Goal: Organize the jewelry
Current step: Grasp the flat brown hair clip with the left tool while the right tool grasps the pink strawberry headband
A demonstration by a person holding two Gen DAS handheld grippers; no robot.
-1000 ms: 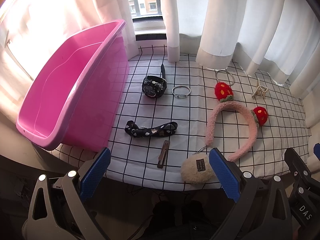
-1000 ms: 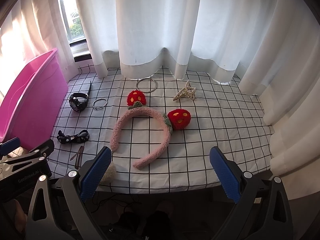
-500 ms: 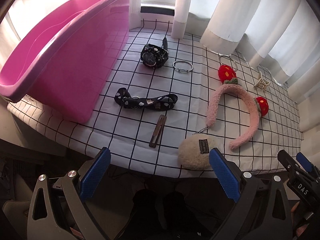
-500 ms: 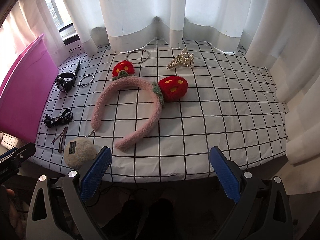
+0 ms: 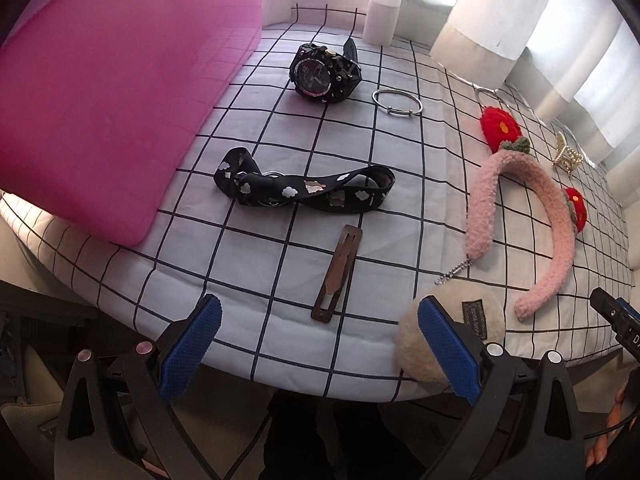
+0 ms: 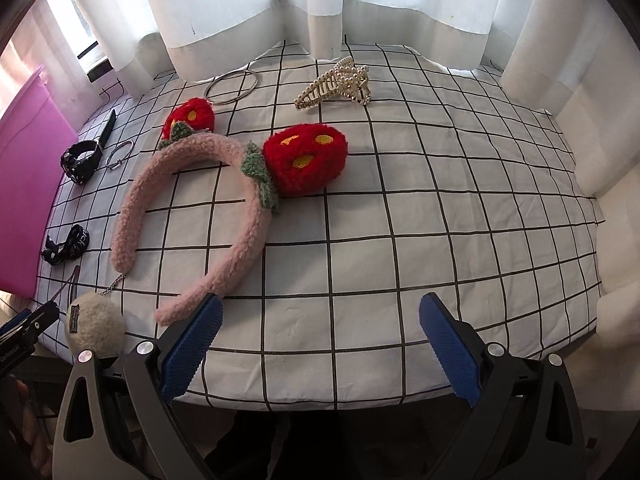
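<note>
My left gripper (image 5: 318,326) is open and empty at the table's near edge, just short of a brown hair clip (image 5: 338,274). A cream pompom keychain (image 5: 452,340) sits by its right finger. Beyond lie a black patterned strap (image 5: 308,192), a black watch (image 5: 324,74), a silver bangle (image 5: 397,101) and a pink strawberry headband (image 5: 532,216). My right gripper (image 6: 319,330) is open and empty over the near edge, its left finger close to the headband's (image 6: 208,216) end. A pearl claw clip (image 6: 334,84) and a large metal ring (image 6: 232,86) lie at the back.
A pink plastic tub (image 5: 108,92) stands on the left of the checked tablecloth (image 6: 440,208), also at the left edge of the right wrist view (image 6: 24,168). White curtains (image 6: 320,4) hang along the back and right.
Both grippers have moved forward and lower toward the table. The left one has closed in on the brown clip, the right one on the headband. Nothing was picked up.
</note>
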